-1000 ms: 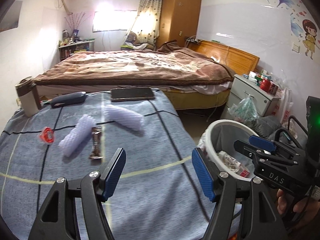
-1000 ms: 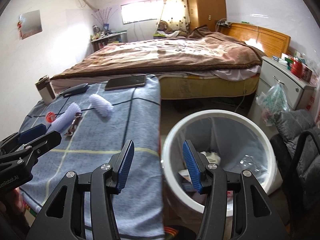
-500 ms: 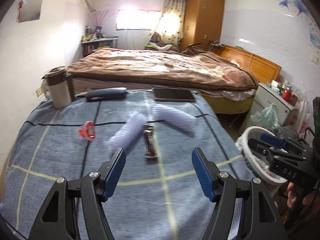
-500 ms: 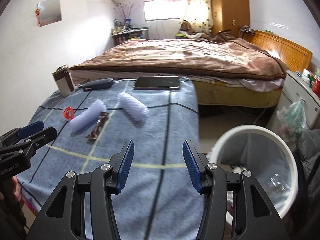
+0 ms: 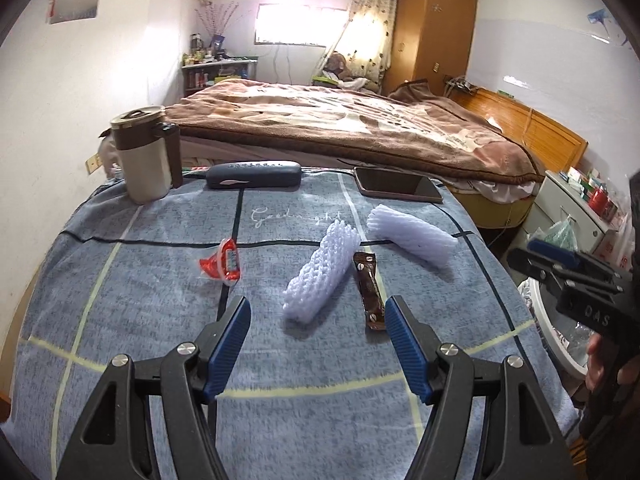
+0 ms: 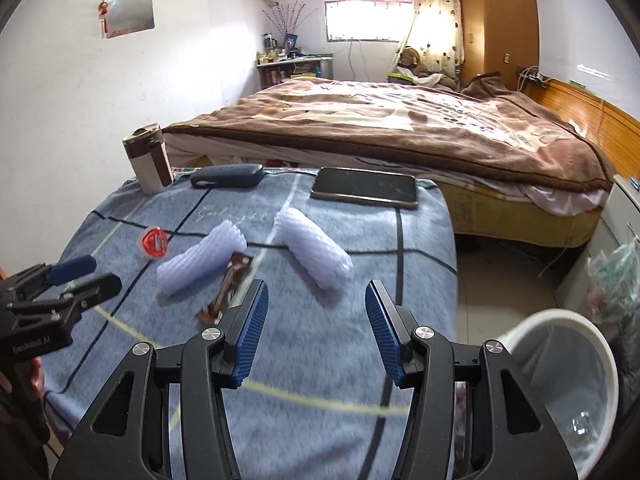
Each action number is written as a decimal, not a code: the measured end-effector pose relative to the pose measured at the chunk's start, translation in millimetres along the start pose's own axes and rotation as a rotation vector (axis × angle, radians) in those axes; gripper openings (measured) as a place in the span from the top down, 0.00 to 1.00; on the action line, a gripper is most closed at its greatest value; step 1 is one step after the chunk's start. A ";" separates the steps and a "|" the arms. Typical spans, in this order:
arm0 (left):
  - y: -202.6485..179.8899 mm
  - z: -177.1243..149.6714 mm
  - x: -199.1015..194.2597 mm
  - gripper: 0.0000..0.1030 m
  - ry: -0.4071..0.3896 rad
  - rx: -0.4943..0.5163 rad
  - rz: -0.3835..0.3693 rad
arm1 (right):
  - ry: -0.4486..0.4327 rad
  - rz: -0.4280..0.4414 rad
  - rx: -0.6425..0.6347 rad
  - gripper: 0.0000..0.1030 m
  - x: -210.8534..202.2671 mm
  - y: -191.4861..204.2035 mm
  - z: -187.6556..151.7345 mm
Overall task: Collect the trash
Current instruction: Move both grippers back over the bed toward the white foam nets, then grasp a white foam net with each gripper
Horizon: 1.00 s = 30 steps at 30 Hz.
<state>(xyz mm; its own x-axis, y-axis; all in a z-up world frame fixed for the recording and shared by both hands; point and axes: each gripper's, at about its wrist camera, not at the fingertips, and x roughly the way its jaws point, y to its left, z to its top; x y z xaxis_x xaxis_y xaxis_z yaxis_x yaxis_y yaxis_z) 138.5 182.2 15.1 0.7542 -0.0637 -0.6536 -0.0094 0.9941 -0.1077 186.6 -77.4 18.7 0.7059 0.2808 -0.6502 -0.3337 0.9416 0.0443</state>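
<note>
While both grippers hover over the blue-grey checked blanket (image 5: 160, 280) that covers the table, their jaws stand spread and nothing is between them. The left gripper (image 5: 318, 350) with blue ribbed pads has the trash just in front of it: a brown snack wrapper (image 5: 369, 290) lies flat near its right pad, and a white foam net sleeve (image 5: 322, 272) lies just beside the wrapper on the left. A small red and clear plastic cup (image 5: 224, 266) lies further left, apart from them. A second white foam net sleeve (image 6: 312, 252) lies in front of the right gripper (image 6: 316, 330). At the lower right of the right wrist view stands a white round trash bin with a plastic liner (image 6: 576, 364), on the floor beside the table. Farther back on the blanket are a dark blue glasses case (image 5: 254, 175), a dark flat phone (image 5: 398, 189) and a beige and brown lidded mug (image 5: 146, 160). Behind them is a bed with a brown blanket (image 5: 360, 128).
</note>
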 end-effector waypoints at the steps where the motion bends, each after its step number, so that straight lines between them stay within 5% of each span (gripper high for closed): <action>1: 0.6 2.0 4.1 0.31 0.003 0.003 0.002 | 0.002 0.000 -0.009 0.49 4.0 0.9 2.0; 16: 3.3 15.8 80.8 0.30 0.126 0.062 0.013 | 0.103 0.008 -0.091 0.49 77.4 1.3 21.0; 30: 1.1 19.8 110.9 0.31 0.165 0.063 0.007 | 0.175 0.025 -0.127 0.49 107.8 -0.7 23.8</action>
<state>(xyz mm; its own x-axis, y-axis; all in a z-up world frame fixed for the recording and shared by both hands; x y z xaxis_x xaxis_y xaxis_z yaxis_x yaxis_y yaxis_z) 235.2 177.9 -42.7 0.6364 -0.0648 -0.7687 0.0306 0.9978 -0.0588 277.9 -43.3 -33.4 0.5810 0.2565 -0.7725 -0.4337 0.9007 -0.0271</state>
